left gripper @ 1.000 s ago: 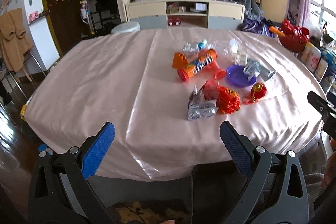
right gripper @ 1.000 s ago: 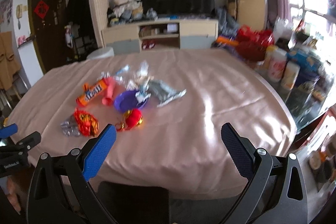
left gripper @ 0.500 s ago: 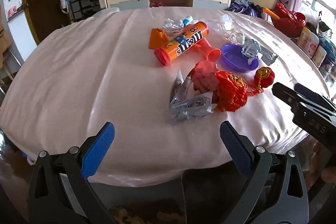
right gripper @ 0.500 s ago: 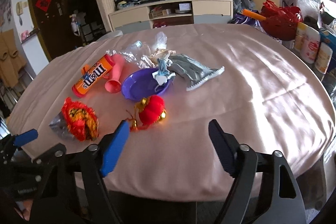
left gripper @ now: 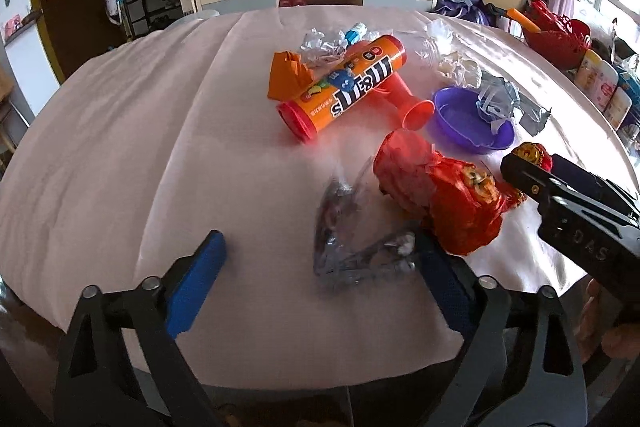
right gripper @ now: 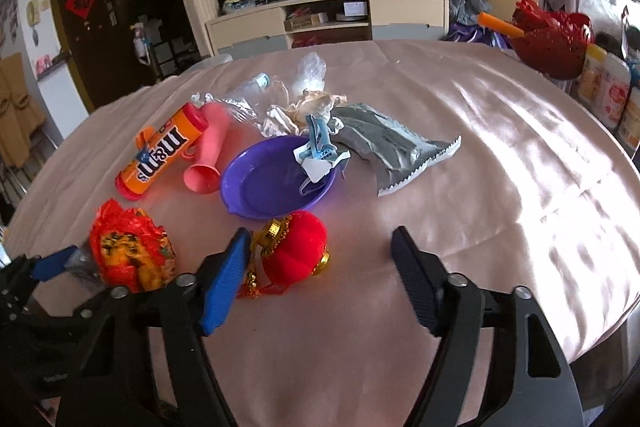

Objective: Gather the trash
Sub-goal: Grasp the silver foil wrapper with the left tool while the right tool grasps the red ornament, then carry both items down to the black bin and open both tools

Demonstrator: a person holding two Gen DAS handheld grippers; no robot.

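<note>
While both tongs are still clear of the litter, line them up before any squeeze. Left tongs [left gripper: 316, 275] stand spread wide w/ the crumpled silver wrapper [left gripper: 352, 247] lying between the pads, nothing pinched yet; jaws have just been narrowing a bit. Right tongs [right gripper: 320, 275] are spread too, having just been closing, w/ the red lantern ornament [right gripper: 296, 247] sitting just beside the left pad, not gripped.

Trash sits in a loose heap on the pink-clothed desk [left gripper: 140, 147]: orange candy tube [left gripper: 344, 91], purple bowl [right gripper: 276, 183], grey foil pouch [right gripper: 396, 147], red-orange crinkly bag [left gripper: 440, 203] touching the silver wrapper.

Tips, as I judge it:
- Left: go low, pads either side of the foil's bunched part; it's thin & slippery, so a high pinch prob slips off.
- Avoid catching the cloth; it'd drag the whole heap.
- Red bag overlaps the foil, may come along.
- Right: centre on the lantern body, not its gold tassel.
- Tongs are close together; watch for a clash.
</note>
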